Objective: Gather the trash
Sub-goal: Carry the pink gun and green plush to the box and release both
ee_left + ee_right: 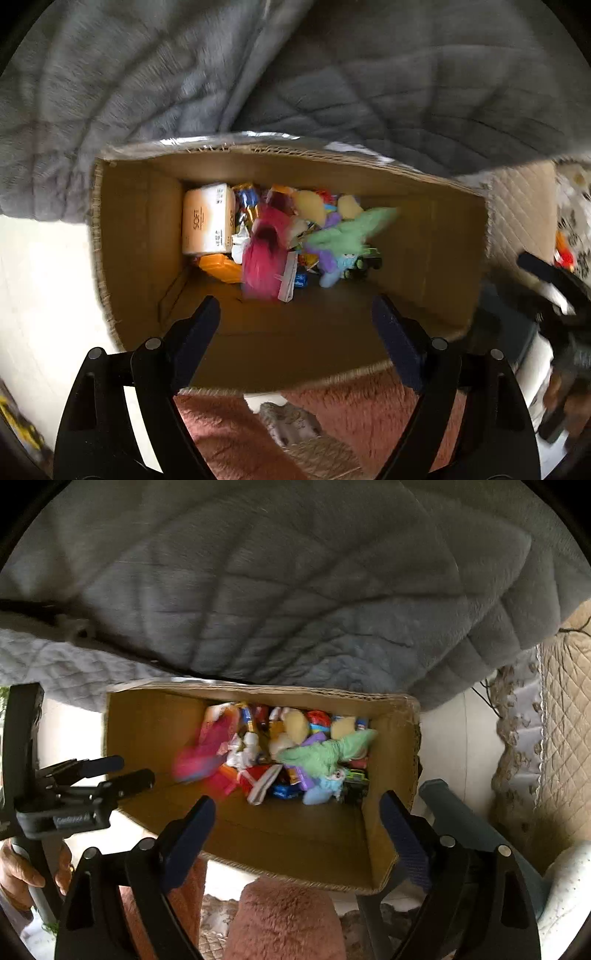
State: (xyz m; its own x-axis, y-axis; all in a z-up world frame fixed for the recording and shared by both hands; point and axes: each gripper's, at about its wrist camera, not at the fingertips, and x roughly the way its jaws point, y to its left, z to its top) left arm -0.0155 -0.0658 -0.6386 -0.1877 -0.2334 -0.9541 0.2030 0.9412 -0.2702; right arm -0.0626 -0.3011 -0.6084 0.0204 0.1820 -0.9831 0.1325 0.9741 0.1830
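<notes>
Grey quilted blanket fills the twelve o'clock half of both views. Below it, at centre, stands an open cardboard box, trash heaped at its far end: a pink fuzzy item blurred at centre, a green fuzzy item toward two o'clock, a white tissue pack at ten. Left gripper and right gripper point down over the box, jaws wide, nothing between them.

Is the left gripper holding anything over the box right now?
No, the left gripper has its jaws spread wide with nothing between them, above the open cardboard box.
</notes>
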